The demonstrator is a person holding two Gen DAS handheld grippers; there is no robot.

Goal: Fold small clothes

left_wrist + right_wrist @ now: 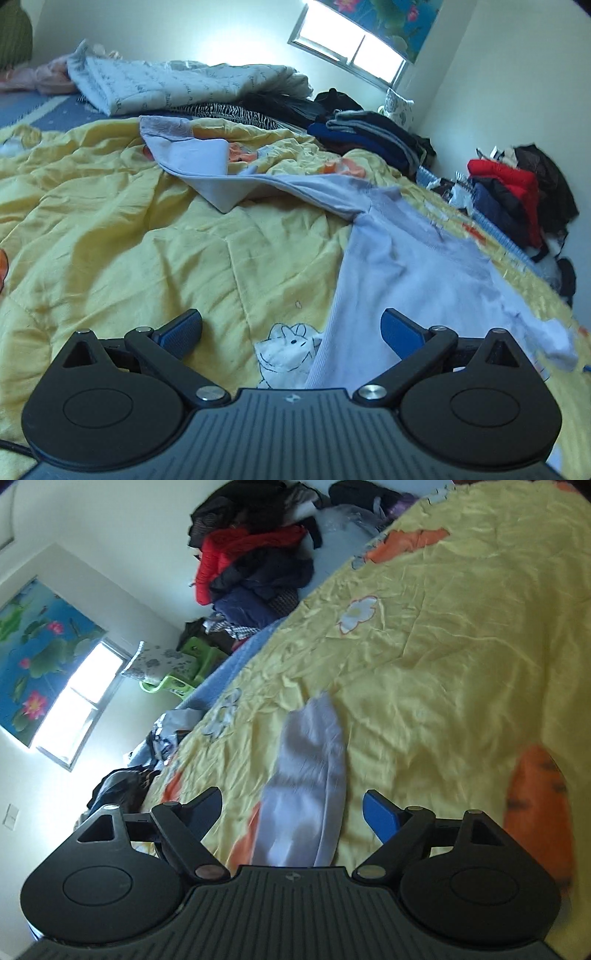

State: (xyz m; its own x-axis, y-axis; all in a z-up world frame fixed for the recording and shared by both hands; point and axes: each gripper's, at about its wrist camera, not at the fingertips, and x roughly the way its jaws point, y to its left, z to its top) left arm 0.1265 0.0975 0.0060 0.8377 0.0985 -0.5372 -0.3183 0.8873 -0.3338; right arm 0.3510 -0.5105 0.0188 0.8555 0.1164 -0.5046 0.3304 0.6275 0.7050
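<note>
A pale lilac small garment (406, 266) lies spread on the yellow quilt (147, 240), one sleeve stretching back left with its end folded over. My left gripper (291, 325) is open just above the garment's near hem edge, with the right finger over the cloth and nothing held. In the right wrist view, a sleeve or end of the same pale garment (310, 775) lies on the yellow quilt (443, 646) between my open right gripper's (295, 812) fingers, apart from them.
Folded bedding (177, 85) and a stack of dark clothes (369, 133) lie at the far end of the bed. A heap of red and dark clothing (517, 188) sits against the wall; it also shows in the right wrist view (251, 557). A green stool (177, 672) stands by the window.
</note>
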